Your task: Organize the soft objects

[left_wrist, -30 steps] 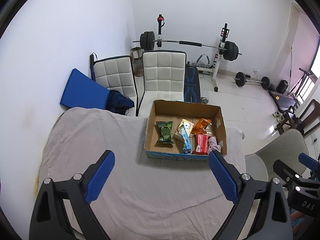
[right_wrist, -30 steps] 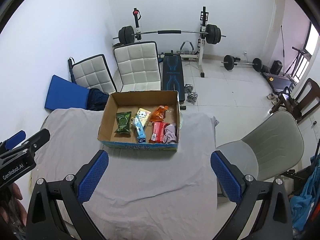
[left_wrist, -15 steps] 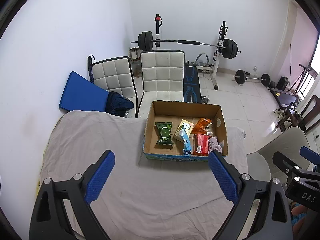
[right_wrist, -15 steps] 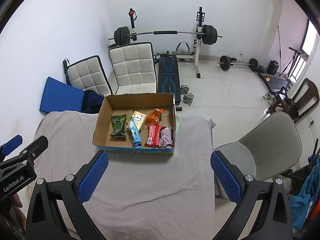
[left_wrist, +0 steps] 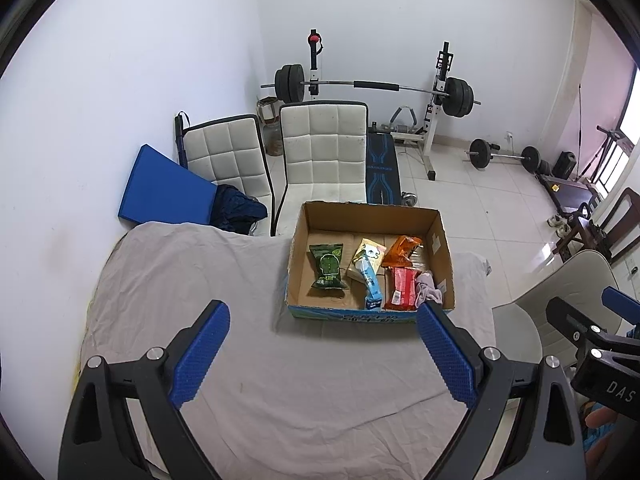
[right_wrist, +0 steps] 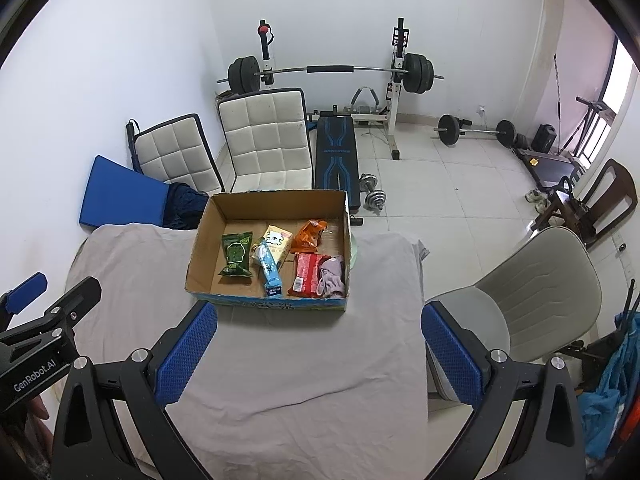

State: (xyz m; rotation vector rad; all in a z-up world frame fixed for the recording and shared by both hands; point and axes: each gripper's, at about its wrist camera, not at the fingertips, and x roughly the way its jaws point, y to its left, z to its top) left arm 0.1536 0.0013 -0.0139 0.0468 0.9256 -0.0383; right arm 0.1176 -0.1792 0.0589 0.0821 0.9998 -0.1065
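Observation:
An open cardboard box stands on the far part of the cloth-covered table. Inside lie a green packet, a yellow packet, a light blue packet, an orange packet, a red packet and a pink cloth. My left gripper and my right gripper are both open and empty, high above the table's near side.
Two white padded chairs and a blue mat stand behind the table. A grey chair is at the table's right. A barbell rack, bench and dumbbells occupy the floor beyond.
Both views have drawn back and up a little; the box looks slightly smaller and farther. Both grippers stay open and empty.

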